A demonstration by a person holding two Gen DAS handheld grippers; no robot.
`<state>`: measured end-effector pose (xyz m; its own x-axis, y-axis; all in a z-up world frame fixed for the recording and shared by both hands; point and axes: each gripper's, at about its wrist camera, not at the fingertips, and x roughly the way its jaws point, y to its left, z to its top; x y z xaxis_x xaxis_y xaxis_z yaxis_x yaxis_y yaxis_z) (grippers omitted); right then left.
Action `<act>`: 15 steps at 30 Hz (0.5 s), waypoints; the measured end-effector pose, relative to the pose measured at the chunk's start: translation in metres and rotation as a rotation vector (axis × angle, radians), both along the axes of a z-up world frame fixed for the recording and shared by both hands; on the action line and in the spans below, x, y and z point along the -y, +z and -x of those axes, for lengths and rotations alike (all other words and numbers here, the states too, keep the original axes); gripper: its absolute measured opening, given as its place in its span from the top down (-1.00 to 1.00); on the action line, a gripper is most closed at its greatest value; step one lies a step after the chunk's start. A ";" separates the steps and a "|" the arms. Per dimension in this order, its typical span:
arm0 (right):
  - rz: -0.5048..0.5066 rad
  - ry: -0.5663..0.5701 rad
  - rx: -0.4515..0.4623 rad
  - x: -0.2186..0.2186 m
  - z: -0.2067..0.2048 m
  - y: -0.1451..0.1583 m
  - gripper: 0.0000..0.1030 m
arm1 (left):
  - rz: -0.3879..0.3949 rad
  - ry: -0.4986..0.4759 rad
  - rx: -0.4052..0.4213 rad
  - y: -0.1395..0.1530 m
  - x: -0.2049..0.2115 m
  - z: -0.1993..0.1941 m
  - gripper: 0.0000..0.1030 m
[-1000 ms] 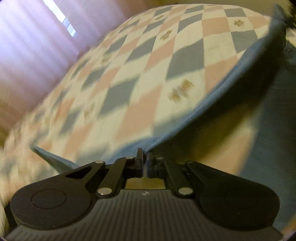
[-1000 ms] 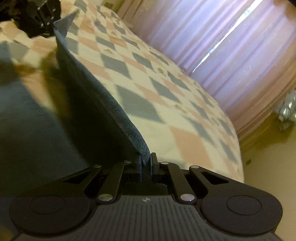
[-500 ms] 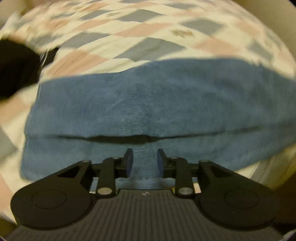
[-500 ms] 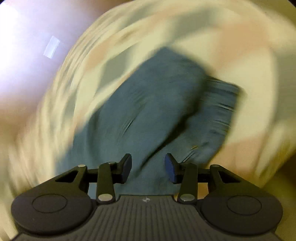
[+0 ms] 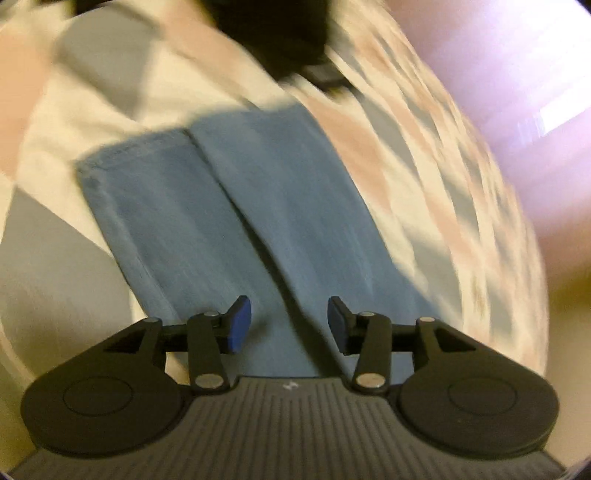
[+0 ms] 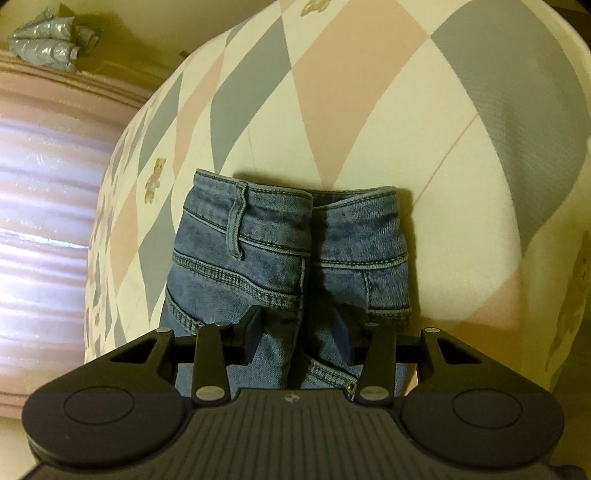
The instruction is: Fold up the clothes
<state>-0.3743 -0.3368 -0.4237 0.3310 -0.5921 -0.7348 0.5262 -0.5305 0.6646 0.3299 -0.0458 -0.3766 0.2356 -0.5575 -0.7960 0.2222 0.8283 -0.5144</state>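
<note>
- The folded jeans (image 6: 291, 258) were laid flat on the checked bedspread (image 6: 369, 110).
- The left gripper (image 5: 289, 325) was held open above them, empty.
- The right gripper (image 6: 304, 332) was likewise spread apart, nothing clamped.

Right wrist view: the folded jeans (image 6: 291, 266) occupy the centre of the frame, directly ahead of the right gripper (image 6: 304, 336), whose jaws stand apart over the denim. Bare bedspread (image 6: 461, 155) lies open above and to the right of the jeans. At the left edge, the curtain (image 6: 40, 206) bounds the bed.

Left wrist view (blurred): the jeans (image 5: 258, 221) fill the centre. A dark object (image 5: 280, 33), unidentifiable, blocks the top centre. Bedspread (image 5: 44, 266) at lower left is free.
</note>
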 end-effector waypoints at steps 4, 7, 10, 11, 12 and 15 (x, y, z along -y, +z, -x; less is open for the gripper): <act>0.001 -0.024 -0.017 -0.003 -0.003 0.000 0.13 | 0.039 0.082 0.006 -0.018 0.004 -0.043 0.22; -0.003 -0.032 -0.030 -0.003 -0.003 0.001 0.13 | 0.029 0.088 0.024 -0.031 0.016 -0.067 0.22; -0.006 -0.035 -0.045 -0.002 -0.004 0.002 0.13 | 0.005 0.101 0.033 -0.040 0.026 -0.090 0.26; -0.006 -0.034 -0.052 -0.001 -0.004 0.003 0.14 | -0.004 0.093 0.033 -0.042 0.029 -0.096 0.27; -0.005 -0.030 -0.060 0.001 -0.004 0.005 0.40 | -0.021 0.074 0.033 -0.042 0.034 -0.101 0.39; 0.018 0.009 -0.100 0.003 -0.004 0.019 0.69 | -0.047 -0.021 0.126 -0.022 0.041 -0.104 0.93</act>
<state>-0.3705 -0.3402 -0.4050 0.2618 -0.6032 -0.7534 0.5949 -0.5138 0.6181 0.4334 -0.0867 -0.3988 0.3240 -0.5260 -0.7863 0.3000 0.8454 -0.4419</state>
